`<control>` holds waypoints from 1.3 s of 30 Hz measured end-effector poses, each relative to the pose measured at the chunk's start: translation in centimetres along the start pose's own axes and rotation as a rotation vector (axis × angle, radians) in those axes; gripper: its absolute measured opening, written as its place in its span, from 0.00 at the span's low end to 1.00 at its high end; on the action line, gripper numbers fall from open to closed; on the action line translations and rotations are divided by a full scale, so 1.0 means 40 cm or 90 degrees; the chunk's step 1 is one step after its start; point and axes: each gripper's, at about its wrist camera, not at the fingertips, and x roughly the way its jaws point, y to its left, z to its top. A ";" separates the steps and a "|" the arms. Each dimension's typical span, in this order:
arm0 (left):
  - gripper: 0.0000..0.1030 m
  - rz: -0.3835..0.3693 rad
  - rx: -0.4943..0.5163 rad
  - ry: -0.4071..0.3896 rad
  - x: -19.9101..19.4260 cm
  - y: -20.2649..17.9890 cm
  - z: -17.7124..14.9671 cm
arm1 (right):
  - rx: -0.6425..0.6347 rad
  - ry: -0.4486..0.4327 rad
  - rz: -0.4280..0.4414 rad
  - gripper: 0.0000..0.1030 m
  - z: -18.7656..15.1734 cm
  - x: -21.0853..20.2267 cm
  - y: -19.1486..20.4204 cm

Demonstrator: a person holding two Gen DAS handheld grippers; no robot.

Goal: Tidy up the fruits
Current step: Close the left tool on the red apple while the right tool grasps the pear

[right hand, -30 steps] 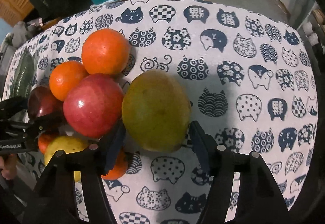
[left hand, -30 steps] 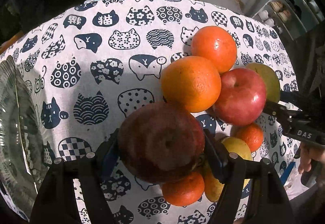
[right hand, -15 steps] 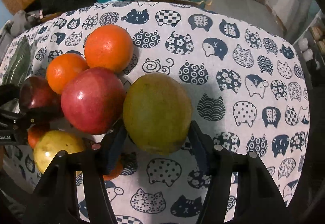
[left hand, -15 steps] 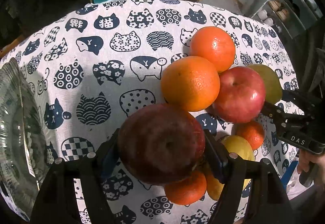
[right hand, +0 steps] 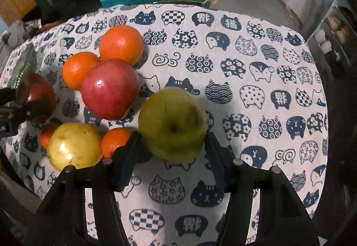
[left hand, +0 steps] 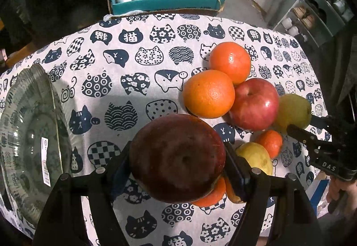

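Note:
My left gripper (left hand: 177, 163) is shut on a dark red apple (left hand: 176, 158) and holds it above the cat-print cloth. My right gripper (right hand: 173, 141) is shut on a green apple (right hand: 173, 123), lifted off the cloth. On the cloth lie two oranges (left hand: 208, 93) (left hand: 229, 62), a bright red apple (left hand: 254, 104), a yellow fruit (left hand: 255, 158) and small tangerines (left hand: 270, 142). A glass bowl (left hand: 29, 134) stands at the left. The right gripper with the green apple shows in the left wrist view (left hand: 296, 125).
A teal box (left hand: 165, 4) with plastic bags stands beyond the table's far edge. Shelves (left hand: 316, 12) stand at the back right. The cat-print cloth (right hand: 256, 67) covers the table.
Both grippers have risen with their apples. The green apple has come away from the fruit pile, uncovering the yellow fruit and a tangerine.

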 end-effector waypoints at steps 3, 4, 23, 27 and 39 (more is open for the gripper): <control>0.75 0.005 0.002 0.001 0.001 0.001 -0.004 | -0.002 0.008 -0.001 0.56 -0.001 0.002 0.005; 0.75 0.006 0.000 0.003 0.004 0.002 -0.006 | 0.002 0.014 0.000 0.57 -0.002 0.005 0.006; 0.75 0.017 -0.008 0.031 0.044 0.016 -0.013 | 0.096 0.034 0.079 0.73 0.017 0.056 -0.018; 0.75 0.017 -0.008 0.032 0.048 0.015 -0.012 | 0.104 0.028 0.083 0.73 0.027 0.067 -0.021; 0.75 0.018 0.005 0.015 0.025 0.003 -0.009 | 0.050 -0.012 0.000 0.65 0.026 0.044 0.016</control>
